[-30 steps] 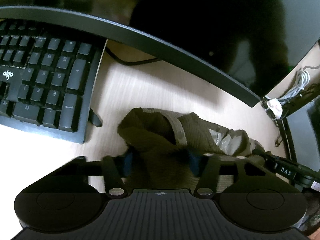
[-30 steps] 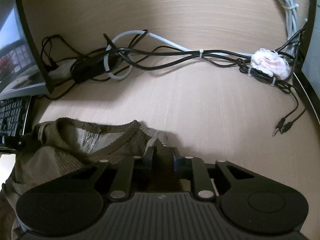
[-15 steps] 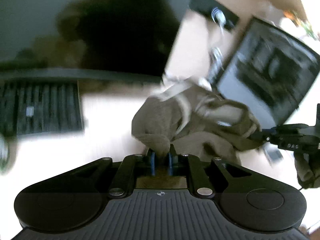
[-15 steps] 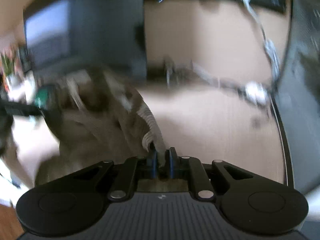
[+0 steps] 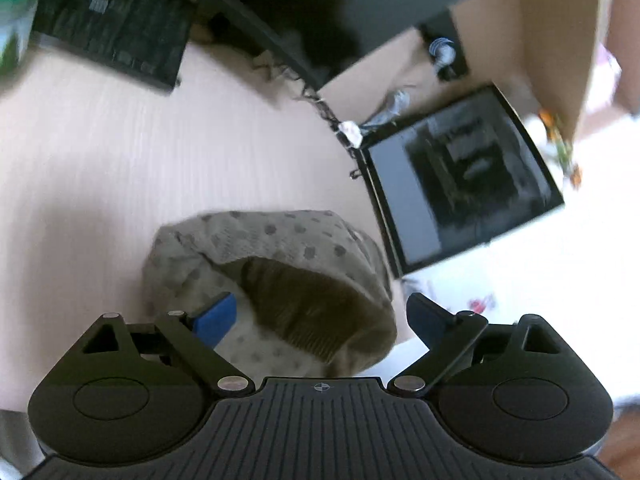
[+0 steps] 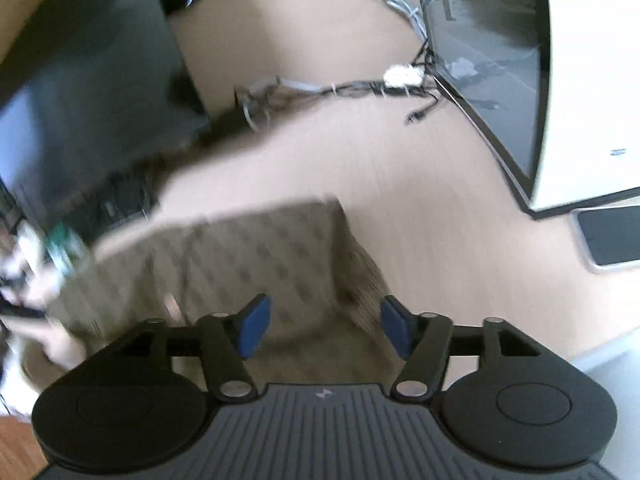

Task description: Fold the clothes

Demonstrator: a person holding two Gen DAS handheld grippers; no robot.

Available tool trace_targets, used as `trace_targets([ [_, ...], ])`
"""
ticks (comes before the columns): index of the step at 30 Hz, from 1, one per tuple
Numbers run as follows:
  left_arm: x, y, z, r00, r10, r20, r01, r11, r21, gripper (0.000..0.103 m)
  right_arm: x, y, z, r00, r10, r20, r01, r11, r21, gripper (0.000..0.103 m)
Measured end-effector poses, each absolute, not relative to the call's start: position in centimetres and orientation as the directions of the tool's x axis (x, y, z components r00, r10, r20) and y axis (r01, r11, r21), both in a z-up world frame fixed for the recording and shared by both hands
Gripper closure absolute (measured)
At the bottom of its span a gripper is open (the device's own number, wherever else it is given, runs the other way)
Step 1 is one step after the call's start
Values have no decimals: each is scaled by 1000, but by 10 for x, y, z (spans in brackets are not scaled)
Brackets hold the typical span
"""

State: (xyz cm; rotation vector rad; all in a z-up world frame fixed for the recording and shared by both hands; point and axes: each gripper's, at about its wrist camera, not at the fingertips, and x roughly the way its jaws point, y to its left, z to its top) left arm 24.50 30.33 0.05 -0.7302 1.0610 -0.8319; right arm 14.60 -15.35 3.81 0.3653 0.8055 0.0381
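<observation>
The garment lies on the pale wooden desk, a soft heap showing a light dotted lining with a fold of darker olive ribbed knit on top. In the left wrist view it sits directly ahead of the left gripper, reaching back between the two fingers. The left gripper's jaws are spread wide and hold nothing; the blue pad of one finger lies against or just over the dotted cloth, while the other finger stands apart from the heap, beside its edge.

In the right wrist view, which is blurred, the garment spreads ahead and to the left of the right gripper, its near edge running in between the fingers. The right gripper is also wide open, gripping nothing; whether its blue pads touch the cloth cannot be told.

Beyond the garment are a keyboard, monitors and a tangle of cables. A phone lies at the desk's right edge.
</observation>
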Motion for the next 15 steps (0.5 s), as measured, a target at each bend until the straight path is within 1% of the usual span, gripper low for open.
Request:
trace_targets([
  [3, 257, 277, -21, 207, -879, -429, 139, 461, -876, 7, 183, -147, 27, 698, 172, -695, 96, 939, 329, 36],
  [5, 269, 256, -34, 191, -882, -432, 102, 455, -884, 7, 206, -141, 13, 671, 179, -720, 85, 946, 314, 36],
  [6, 277, 247, -38, 194, -873, -447, 93, 470, -878, 7, 217, -140, 5, 654, 182, -734, 79, 949, 305, 36],
  [8, 297, 238, -28, 263, -841, -474, 111, 514, -851, 8, 238, -135, -7, 626, 183, -758, 65, 956, 285, 36],
  [10, 318, 233, -14, 349, -800, -488, 135, 558, -819, 8, 249, -130, -5, 621, 195, -759, 23, 964, 267, 36],
  [13, 336, 247, 19, 512, -719, -470, 169, 620, -766, 8, 255, -123, 4, 626, 198, -754, -64, 977, 203, 36],
  [15, 337, 262, 36, 573, -663, -482, 181, 676, -714, 8, 253, -124, 11, 629, 188, -754, -89, 981, 170, 36],
])
